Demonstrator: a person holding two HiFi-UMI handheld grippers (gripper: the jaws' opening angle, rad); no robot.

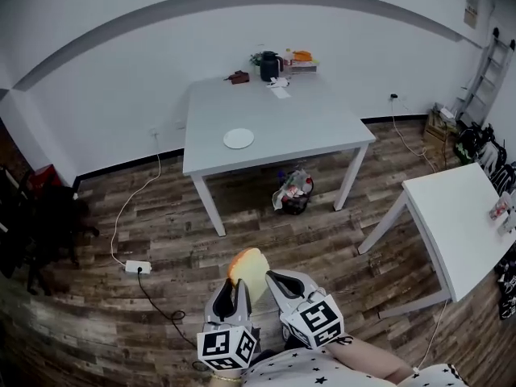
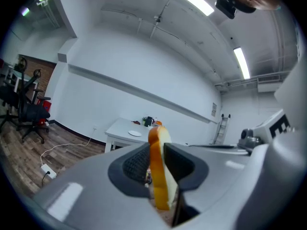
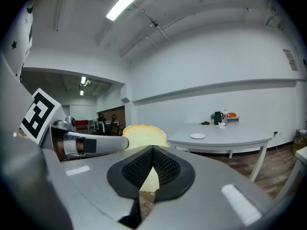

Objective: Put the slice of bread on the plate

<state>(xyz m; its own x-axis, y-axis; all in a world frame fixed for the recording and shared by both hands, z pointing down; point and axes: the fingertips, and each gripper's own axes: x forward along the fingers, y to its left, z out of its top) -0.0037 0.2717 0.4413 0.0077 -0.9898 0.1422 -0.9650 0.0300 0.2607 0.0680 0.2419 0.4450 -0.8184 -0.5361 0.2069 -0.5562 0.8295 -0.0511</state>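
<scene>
Pick-up is done: left gripper (image 1: 234,290) pinches the slice of bread (image 1: 250,269); right gripper (image 1: 282,285) is pressed together, empty; carry and placement on the white plate (image 1: 239,139), well apart on the table (image 1: 322,123), are outstanding.

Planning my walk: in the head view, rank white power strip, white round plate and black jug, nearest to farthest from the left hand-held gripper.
1. White power strip, on the floor, left.
2. White round plate, near-left part of the table.
3. Black jug, table's far edge.
</scene>
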